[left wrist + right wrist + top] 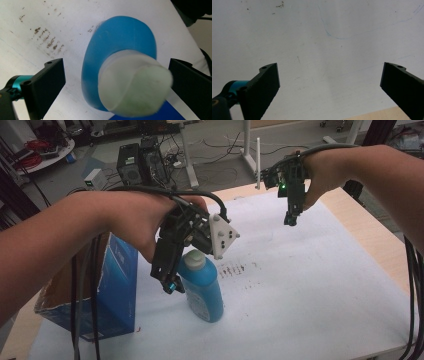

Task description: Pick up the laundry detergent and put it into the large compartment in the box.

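Your left tongs (116, 82) spread wide around blue bottle (205, 287) cap, not touching; right tongs (329, 87) released over counter (324, 50).

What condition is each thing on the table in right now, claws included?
Blue bottle: upright, white cap on, not gripped.
Blue box: standing, torn open at the top.
Left claw: open, jaws either side of the bottle's cap.
Right claw: open, holding nothing, above the white sheet.
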The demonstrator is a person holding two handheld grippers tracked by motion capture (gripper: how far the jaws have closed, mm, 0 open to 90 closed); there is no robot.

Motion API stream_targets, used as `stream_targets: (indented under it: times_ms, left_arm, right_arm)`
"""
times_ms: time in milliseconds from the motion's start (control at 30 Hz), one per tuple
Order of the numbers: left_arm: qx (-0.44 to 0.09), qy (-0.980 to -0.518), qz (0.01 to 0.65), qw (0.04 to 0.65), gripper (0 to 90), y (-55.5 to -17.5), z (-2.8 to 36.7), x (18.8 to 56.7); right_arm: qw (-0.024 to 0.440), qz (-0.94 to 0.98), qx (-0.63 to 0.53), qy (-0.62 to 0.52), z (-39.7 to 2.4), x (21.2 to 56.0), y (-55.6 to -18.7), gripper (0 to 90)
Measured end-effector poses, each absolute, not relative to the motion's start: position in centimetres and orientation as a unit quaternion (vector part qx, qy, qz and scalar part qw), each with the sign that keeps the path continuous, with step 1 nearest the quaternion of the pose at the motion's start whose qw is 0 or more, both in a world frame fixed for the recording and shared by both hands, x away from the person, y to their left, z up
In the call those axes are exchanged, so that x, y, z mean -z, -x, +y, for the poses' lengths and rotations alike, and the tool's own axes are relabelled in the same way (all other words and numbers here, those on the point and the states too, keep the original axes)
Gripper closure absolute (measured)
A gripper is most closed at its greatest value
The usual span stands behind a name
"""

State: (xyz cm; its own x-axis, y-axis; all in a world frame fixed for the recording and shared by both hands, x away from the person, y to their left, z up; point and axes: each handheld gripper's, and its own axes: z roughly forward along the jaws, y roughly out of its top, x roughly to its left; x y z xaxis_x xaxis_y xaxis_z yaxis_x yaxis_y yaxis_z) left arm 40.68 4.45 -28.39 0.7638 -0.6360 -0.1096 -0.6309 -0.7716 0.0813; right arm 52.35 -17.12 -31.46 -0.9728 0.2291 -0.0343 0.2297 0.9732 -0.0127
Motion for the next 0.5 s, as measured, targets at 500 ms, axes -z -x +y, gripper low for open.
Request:
stream_targets:
  times_ms: [500]
  left_arm:
    - [0.054, -0.937, -0.344, 0.011, 2.5, -40.34, 4.37, 29.34]
  right_arm:
    - [0.017, 0.993, 0.013, -0.119, -17.09, 31.53, -52.17, 1.4]
